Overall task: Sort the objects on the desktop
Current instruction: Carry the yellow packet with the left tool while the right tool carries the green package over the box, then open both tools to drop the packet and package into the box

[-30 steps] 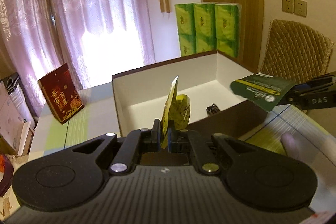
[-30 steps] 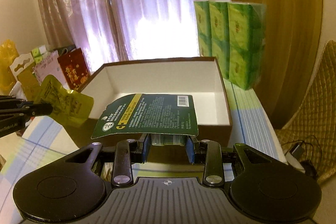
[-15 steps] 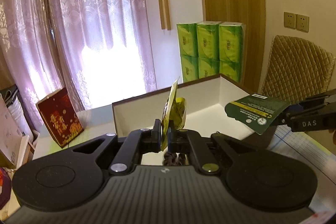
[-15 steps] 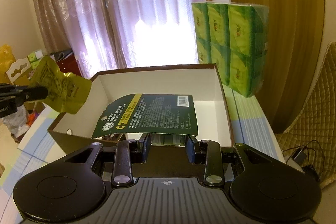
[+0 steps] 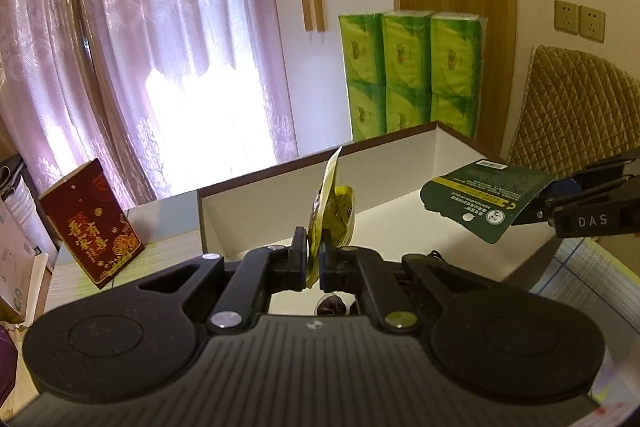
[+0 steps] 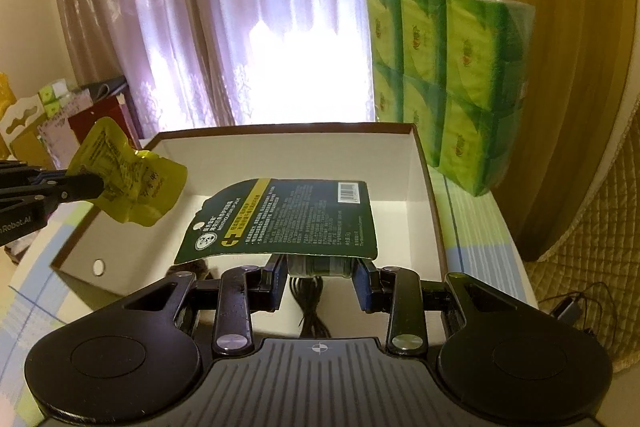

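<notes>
- Pink curtains (image 5: 152, 59) and a stack of green tissue packs (image 5: 412, 75) are filling the background in the left wrist view; an open white box (image 5: 264, 211) is sitting on a striped tabletop, a red box (image 5: 90, 223) standing to its left.
- Left gripper (image 5: 314, 263) is clamping its jaws on the bottom edge of a yellow pouch (image 5: 332, 219), held edge-on and upright, long axis pointing up and away from the jaws, hanging over the box's near-left part.
- Right gripper (image 5: 548, 203) is coming in from the right, holding a dark green packet (image 5: 484, 199) flat over the box's right side.
- Dark items are lying on the box floor under the left jaws; too hidden to name.
- Right wrist view: same curtains and tissue packs behind, box rim (image 6: 424, 163) directly ahead.
- Right jaws are closing on the thick base of the green packet (image 6: 288, 223); its card is lying flat, long axis pointing forward over the box interior, printed with text, a yellow stripe and a barcode.
- A black cable (image 6: 310, 307) is lying in the box below the jaws.
- Yellow pouch (image 6: 132, 183) is crinkled and shiny, sitting just over the box's left wall.
- Judgement: both items are already above the box, so a release looks close; the right packet is more central.
</notes>
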`<state>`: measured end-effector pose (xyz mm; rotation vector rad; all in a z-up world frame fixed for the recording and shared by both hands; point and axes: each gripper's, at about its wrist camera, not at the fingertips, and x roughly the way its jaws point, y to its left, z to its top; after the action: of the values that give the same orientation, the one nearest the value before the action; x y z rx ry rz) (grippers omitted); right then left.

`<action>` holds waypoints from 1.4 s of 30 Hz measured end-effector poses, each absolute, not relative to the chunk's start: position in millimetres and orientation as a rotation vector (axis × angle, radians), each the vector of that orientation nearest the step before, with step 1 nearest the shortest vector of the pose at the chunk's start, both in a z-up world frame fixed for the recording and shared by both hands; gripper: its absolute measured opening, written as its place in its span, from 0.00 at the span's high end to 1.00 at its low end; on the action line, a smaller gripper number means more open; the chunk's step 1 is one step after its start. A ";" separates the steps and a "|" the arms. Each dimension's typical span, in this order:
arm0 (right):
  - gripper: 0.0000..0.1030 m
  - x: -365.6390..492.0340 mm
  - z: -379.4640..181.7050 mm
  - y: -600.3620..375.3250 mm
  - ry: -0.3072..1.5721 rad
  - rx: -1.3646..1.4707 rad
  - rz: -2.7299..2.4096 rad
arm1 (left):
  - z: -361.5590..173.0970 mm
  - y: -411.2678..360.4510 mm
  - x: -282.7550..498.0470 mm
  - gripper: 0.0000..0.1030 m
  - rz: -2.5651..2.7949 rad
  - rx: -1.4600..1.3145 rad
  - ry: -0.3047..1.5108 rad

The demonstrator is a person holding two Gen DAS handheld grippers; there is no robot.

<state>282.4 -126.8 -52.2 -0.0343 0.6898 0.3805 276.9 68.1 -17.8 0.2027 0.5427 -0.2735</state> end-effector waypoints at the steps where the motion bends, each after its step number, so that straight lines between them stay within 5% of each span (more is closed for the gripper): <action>1: 0.69 287.2 -54.3 -125.7 0.698 -0.036 0.379 | -20.1 67.4 282.9 0.97 -0.274 0.206 0.550; 24: 0.69 368.1 -85.1 -98.9 0.852 -0.136 0.351 | -68.6 51.1 386.9 0.97 -0.246 0.268 0.711; 28: 0.69 372.6 -87.0 -98.8 0.865 -0.136 0.351 | -72.0 50.1 387.6 0.89 -0.252 0.281 0.717; 30: 0.69 373.4 -87.4 -99.1 0.869 -0.137 0.352 | -72.7 48.9 385.6 0.77 -0.251 0.299 0.715; 40: 0.69 372.7 -85.2 -100.1 0.862 -0.134 0.367 | -68.0 52.5 382.0 0.67 -0.248 0.278 0.722; 42: 0.63 371.3 -83.7 -99.7 0.857 -0.132 0.383 | -66.4 52.9 381.0 0.61 -0.249 0.272 0.720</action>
<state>371.3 -99.7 -83.7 -0.1322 0.8571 0.3826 381.0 52.9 -66.4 0.2722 0.7199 -0.2488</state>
